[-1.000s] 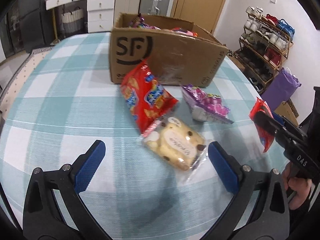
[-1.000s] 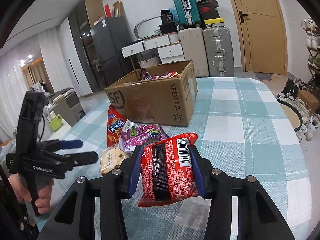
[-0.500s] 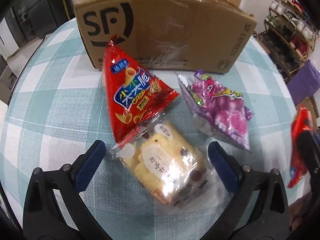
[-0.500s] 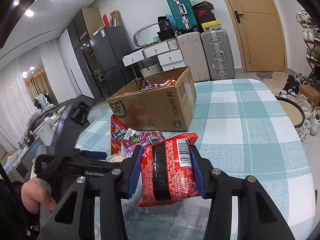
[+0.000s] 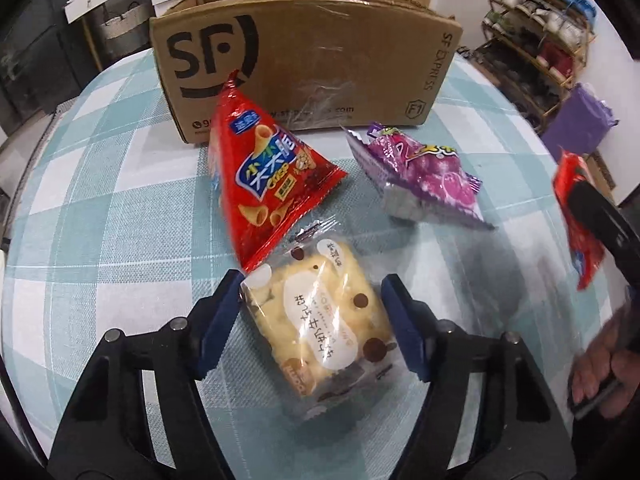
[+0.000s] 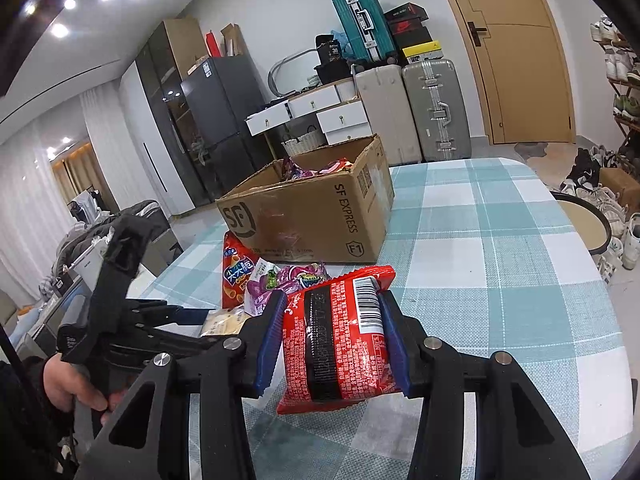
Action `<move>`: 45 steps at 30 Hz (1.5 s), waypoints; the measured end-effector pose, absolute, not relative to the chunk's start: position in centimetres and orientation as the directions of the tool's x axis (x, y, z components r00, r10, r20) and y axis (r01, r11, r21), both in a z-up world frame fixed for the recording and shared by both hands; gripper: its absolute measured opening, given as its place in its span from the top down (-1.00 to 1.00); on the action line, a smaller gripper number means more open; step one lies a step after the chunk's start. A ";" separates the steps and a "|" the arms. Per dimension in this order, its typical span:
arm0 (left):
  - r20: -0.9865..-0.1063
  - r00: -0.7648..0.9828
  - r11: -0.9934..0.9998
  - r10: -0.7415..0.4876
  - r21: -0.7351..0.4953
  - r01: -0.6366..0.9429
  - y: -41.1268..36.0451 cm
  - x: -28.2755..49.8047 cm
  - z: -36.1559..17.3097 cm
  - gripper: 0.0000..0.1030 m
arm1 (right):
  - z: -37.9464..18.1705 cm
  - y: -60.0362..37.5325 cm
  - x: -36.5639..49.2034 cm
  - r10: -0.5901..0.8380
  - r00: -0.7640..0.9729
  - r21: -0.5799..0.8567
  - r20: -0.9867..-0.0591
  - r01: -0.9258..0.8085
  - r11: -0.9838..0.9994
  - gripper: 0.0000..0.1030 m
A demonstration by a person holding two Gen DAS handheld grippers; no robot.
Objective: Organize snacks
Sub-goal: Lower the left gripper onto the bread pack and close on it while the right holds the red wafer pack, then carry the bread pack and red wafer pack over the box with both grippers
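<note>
near the table's front edge the left gripper has narrow jaws bracketing the cookie pack, pads about touching. squeeze its flanks evenly, lift straight, and avoid snagging the cone-snack bag. the right gripper clamps one red packet. loose on the table: one cookie pack, one cone-snack bag, one purple candy bag; one cardboard box behind.

Home, living/dining rm: fridge, suitcases, shoe rack, checked-cloth table.
</note>
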State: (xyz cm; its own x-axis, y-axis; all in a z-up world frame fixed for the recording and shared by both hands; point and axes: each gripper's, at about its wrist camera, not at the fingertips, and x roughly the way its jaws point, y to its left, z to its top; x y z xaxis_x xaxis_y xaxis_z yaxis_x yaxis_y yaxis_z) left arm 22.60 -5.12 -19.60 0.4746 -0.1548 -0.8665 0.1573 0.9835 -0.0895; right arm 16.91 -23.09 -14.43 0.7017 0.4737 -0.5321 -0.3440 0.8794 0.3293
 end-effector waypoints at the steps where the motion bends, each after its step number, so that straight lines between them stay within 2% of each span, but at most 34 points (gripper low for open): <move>1: -0.864 0.479 0.983 -0.157 -0.090 0.159 -4.6 22.1 -19.6 -0.33 | -14.5 -23.1 16.9 0.474 0.701 0.332 -0.532 -0.343 0.879 0.10; 11: -0.851 0.505 0.986 -0.145 -0.081 0.147 -2.3 19.8 -19.2 -0.33 | -14.5 -23.2 17.1 0.458 0.708 0.328 -0.537 -0.325 0.887 0.10; 19: -0.814 0.561 0.985 -0.151 -0.076 0.154 -1.1 18.0 -16.8 -0.33 | -14.5 -23.5 17.1 0.457 0.715 0.339 -0.530 -0.315 0.886 0.10; 28: -0.748 0.648 0.987 -0.144 -0.058 0.153 0.7 15.6 -12.6 -0.33 | -12.1 -22.1 16.5 0.528 0.695 0.409 -0.487 -0.353 0.842 0.10; 37: -0.636 0.762 0.992 -0.122 -0.056 0.112 3.4 12.5 -8.1 -0.33 | -8.1 -19.3 15.5 0.607 0.672 0.462 -0.425 -0.415 0.784 0.10; 45: -0.588 0.800 0.993 -0.116 -0.062 0.098 5.6 10.4 -6.8 -0.33 | -6.5 -16.9 13.6 0.620 0.665 0.464 -0.417 -0.431 0.774 0.10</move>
